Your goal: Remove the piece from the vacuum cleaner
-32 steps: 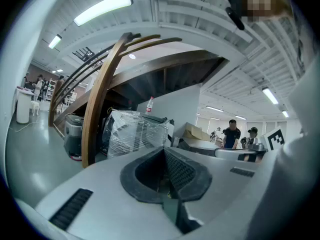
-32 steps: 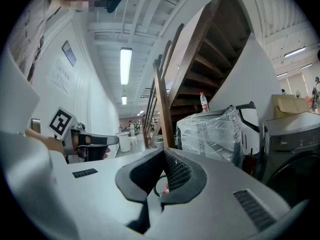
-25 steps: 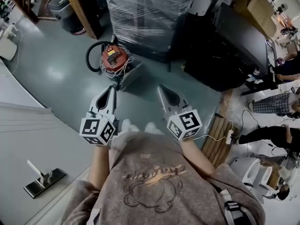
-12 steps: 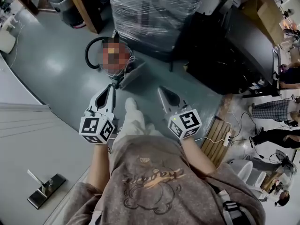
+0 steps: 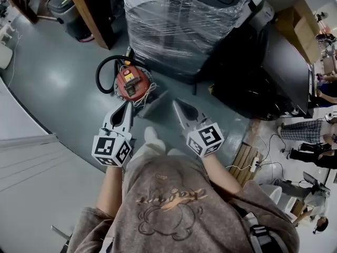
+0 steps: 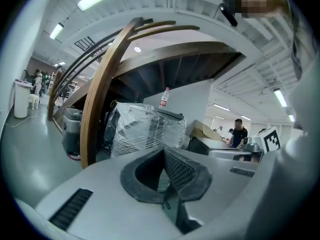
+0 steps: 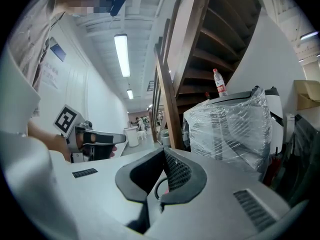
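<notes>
In the head view the red vacuum cleaner (image 5: pixel 131 82) stands on the grey floor with its black hose (image 5: pixel 103 67) looped at its left and white cord coiled round its body. A dark grey nozzle piece (image 5: pixel 154 108) lies at its near right. My left gripper (image 5: pixel 128 105) is shut and empty, its tip just short of the vacuum's near edge. My right gripper (image 5: pixel 175 103) is also shut and empty, beside the nozzle piece on its right. Both gripper views show the ribbed pads closed together, left gripper (image 6: pixel 163 153) and right gripper (image 7: pixel 163 153).
A pallet load wrapped in clear film (image 5: pixel 179 20) stands right behind the vacuum. A wooden stair beam (image 5: pixel 92 9) rises at the back left. A black cabinet (image 5: pixel 263 73) fills the right. A power strip (image 5: pixel 251 164) lies on wooden slats. People stand far right.
The person has stepped forward. Both grippers have travelled toward the vacuum, which now lies just past their tips. Both stay shut.
</notes>
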Action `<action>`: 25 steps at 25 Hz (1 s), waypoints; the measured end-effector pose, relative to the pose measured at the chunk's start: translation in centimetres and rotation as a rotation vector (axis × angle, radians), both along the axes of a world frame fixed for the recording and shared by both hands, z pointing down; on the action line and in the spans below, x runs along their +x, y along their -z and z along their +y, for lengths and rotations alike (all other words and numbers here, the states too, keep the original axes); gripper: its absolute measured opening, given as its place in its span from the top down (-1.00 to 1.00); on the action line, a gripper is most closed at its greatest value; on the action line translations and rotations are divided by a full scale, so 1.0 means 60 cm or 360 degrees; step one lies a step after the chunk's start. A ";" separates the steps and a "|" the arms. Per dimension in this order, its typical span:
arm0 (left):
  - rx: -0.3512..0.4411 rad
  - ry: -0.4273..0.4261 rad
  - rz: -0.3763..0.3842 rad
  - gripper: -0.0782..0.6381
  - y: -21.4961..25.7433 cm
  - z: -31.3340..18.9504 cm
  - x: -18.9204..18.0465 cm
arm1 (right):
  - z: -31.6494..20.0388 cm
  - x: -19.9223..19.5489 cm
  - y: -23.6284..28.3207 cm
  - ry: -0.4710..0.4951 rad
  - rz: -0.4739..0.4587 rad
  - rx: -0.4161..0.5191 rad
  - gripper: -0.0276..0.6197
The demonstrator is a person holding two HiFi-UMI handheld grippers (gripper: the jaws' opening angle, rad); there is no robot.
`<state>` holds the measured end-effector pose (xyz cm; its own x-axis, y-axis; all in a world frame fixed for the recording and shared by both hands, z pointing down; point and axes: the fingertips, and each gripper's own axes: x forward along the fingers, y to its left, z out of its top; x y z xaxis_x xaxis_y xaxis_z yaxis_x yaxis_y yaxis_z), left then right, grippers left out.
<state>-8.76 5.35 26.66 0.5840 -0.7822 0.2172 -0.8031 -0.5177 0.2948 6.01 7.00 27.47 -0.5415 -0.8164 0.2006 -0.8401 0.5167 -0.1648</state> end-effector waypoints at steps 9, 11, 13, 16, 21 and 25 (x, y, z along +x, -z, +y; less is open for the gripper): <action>0.0014 -0.0028 -0.0008 0.78 0.014 -0.080 0.007 | -0.079 0.018 0.027 -0.0034 -0.0017 0.0028 0.92; 0.0023 -0.0014 -0.0006 0.78 0.017 -0.087 0.006 | -0.089 0.018 0.027 -0.0021 -0.0023 0.0023 0.92; 0.0022 -0.0002 0.0004 0.78 0.019 -0.090 0.005 | -0.098 0.018 0.026 0.0000 -0.0027 0.0012 0.92; 0.0014 0.0015 0.0013 0.77 0.018 -0.094 0.004 | -0.108 0.015 0.024 0.0055 -0.0044 -0.0001 0.82; -0.0022 0.0052 0.0032 0.54 0.015 -0.105 0.001 | -0.122 0.006 0.022 0.0165 -0.0110 -0.0020 0.31; -0.0018 0.0037 0.0032 0.10 0.007 -0.111 0.007 | -0.131 0.003 0.005 0.0233 -0.0103 -0.0059 0.17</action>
